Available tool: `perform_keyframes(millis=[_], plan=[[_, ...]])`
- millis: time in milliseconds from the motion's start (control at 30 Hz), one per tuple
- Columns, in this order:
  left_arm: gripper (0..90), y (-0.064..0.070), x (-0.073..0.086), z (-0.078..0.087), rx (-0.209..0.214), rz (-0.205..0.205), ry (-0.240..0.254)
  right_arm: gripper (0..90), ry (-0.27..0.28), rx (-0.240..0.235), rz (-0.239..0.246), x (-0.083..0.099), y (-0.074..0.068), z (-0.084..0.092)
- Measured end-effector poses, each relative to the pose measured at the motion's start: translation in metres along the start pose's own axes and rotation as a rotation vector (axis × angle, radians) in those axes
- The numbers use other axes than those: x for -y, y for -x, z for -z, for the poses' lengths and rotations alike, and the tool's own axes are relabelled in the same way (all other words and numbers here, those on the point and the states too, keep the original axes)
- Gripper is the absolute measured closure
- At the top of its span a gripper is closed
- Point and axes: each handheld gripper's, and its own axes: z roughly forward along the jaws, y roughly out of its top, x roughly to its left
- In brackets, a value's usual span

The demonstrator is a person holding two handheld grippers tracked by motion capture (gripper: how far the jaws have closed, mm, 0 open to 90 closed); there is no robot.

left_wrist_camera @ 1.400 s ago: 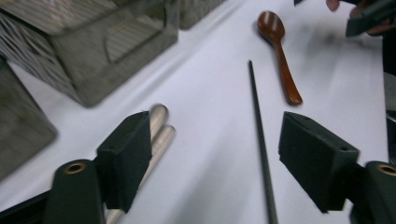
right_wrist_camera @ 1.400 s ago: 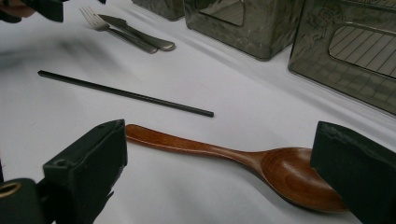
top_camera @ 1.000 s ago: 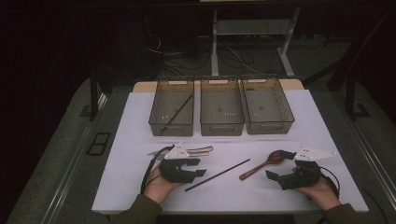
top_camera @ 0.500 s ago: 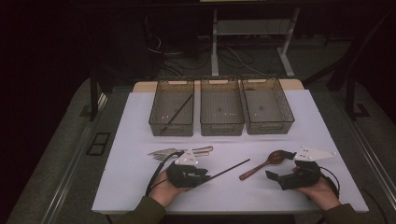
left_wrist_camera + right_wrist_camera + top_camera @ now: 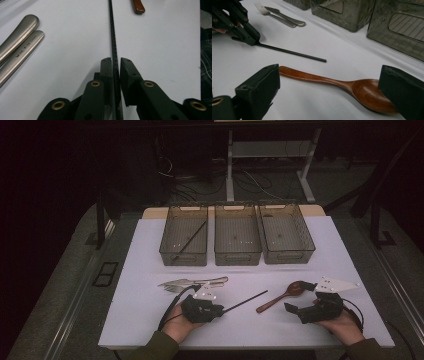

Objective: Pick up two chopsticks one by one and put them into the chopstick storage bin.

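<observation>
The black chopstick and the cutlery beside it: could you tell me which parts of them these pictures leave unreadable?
- Black chopstick: in the left gripper view its near end is hidden between the left gripper jaws; the top edge cuts its far end.
- Metal handles: the left edge cuts them off there; engraved lettering too small to read.
- Wooden spoon: the right gripper jaw covers the bowl's edge in its view.

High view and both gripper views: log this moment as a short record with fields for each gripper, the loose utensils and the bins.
left gripper: jaws have just been closing, pinched on the near end of the black chopstick, which lies on the white table
right gripper: open, jaws either side of the wooden spoon, not pressing it
fork and knife: side by side on the table, untouched
bins: three in a row at the far side; left bin holds one black chopstick
</observation>
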Motion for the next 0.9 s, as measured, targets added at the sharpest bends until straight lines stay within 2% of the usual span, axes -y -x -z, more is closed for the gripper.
perform_keyframes(millis=[133, 467, 500, 733, 800, 900], plan=[[83.2, -0.0001, -0.0003, -0.0003, -0.011, 0.000, -0.002, 3.3, -0.001, 0.001, -0.001, 0.0000, 0.0000, 0.0000], [84.6, -0.0001, -0.0021, -0.0001, -0.013, -0.001, -0.017, 3.3, 0.000, 0.001, 0.001, 0.0000, 0.0000, 0.0000], [84.6, -0.0001, -0.0023, -0.0003, -0.012, 0.011, -0.015, 3.4, 0.000, 0.001, 0.001, -0.0001, -0.0001, -0.0001], [84.7, -0.0007, -0.0035, 0.0000, -0.011, 0.017, -0.008, 3.4, 0.001, 0.000, 0.000, -0.0001, 0.0000, 0.0002], [84.7, -0.0015, -0.0045, 0.0017, -0.010, 0.005, -0.005, 3.4, 0.002, 0.000, 0.000, -0.0001, -0.0001, 0.0002], [84.7, -0.0013, -0.0051, 0.0034, -0.011, 0.009, 0.007, 3.3, 0.002, -0.001, 0.001, -0.0001, -0.0002, 0.0002]])
